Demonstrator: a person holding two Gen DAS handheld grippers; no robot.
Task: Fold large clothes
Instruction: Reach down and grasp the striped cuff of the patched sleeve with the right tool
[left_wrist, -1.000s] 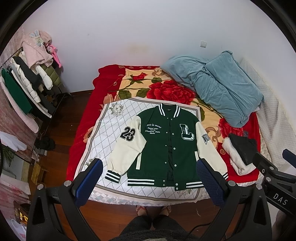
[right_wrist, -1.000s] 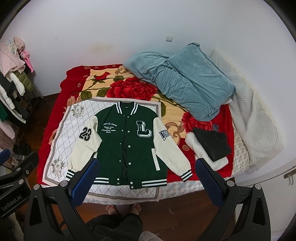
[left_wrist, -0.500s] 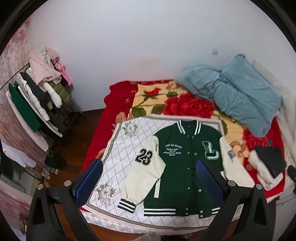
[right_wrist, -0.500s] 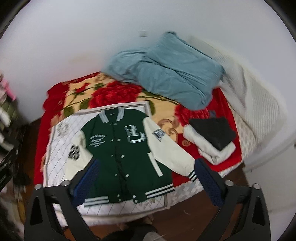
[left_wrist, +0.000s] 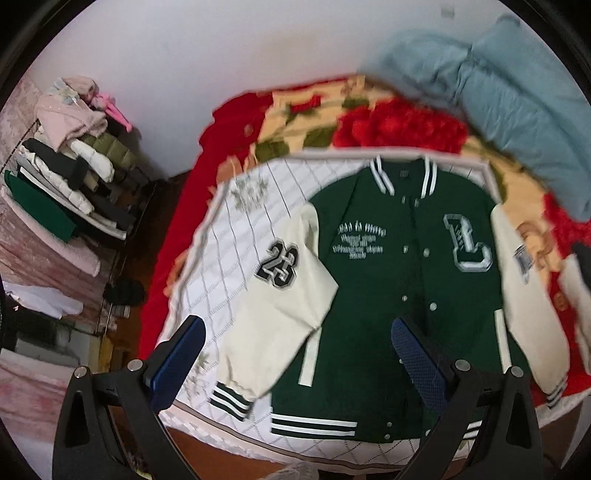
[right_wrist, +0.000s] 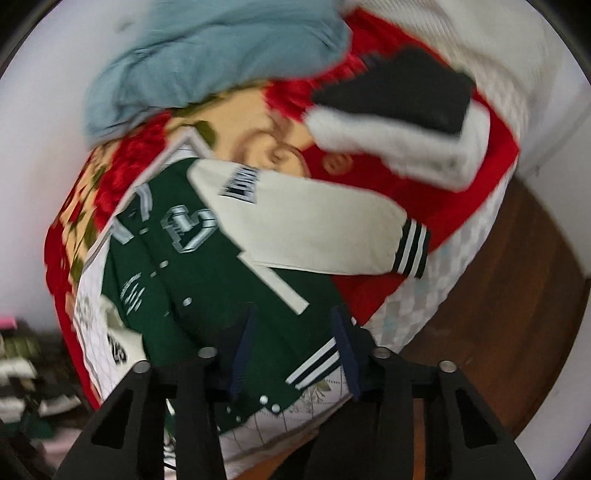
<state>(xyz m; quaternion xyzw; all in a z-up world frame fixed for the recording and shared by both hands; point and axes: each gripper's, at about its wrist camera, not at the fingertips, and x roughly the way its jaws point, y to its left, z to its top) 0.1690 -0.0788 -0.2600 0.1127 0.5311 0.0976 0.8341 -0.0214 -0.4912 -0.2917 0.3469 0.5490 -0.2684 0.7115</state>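
Left hand-held gripper released, jaws spread wide, hovering above the near hem area of the green varsity jacket, grasping nothing. Right hand-held gripper partly closed in, jaws narrower but still apart, over the jacket's striped hem corner; blurred, contact with cloth cannot be told. Jacket lies flat, front up, on a white quilted mat on the bed, cream sleeves spread to both sides, "23" patch on one sleeve, "L" patch on the chest. Floral red blanket under the mat. Blue quilt bunched at the far side. Folded white and black clothes just beside the jacket's sleeve. Clothes rack near the wall.
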